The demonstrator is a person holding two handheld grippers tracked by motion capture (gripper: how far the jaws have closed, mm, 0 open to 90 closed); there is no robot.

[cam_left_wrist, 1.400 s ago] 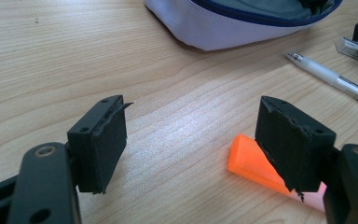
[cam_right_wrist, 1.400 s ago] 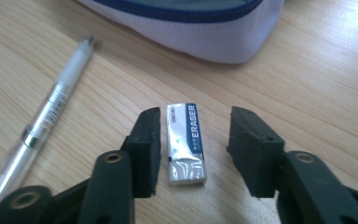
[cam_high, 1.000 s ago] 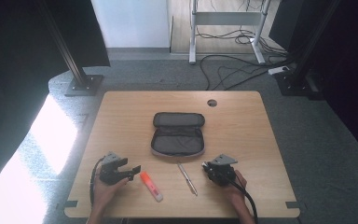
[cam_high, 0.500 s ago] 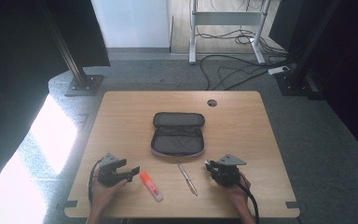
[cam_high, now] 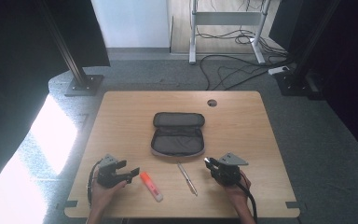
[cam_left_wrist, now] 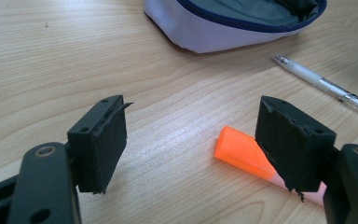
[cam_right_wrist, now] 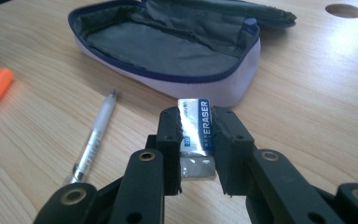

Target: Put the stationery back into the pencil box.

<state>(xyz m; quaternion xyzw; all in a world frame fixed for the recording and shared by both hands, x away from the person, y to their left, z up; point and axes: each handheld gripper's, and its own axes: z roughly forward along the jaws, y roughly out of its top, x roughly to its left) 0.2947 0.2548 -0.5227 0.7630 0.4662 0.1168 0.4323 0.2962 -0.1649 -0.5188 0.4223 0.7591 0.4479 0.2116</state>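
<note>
right gripper (cam_right_wrist: 196,140) pinching eraser (cam_right_wrist: 196,126) | left gripper (cam_left_wrist: 191,140) gaping wide | risk: eraser slipping, missing case (cam_right_wrist: 177,51)

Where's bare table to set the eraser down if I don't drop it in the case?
Free: the far strip beyond the pencil case up to the cable hole, and both side margins of the table. Crowded: the near middle, where highlighter and pen lie between the grippers.

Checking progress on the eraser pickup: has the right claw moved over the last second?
Yes, slightly. The right claw, shut on the eraser, has drifted rightward, farther from the pen lying still on the table.
</note>
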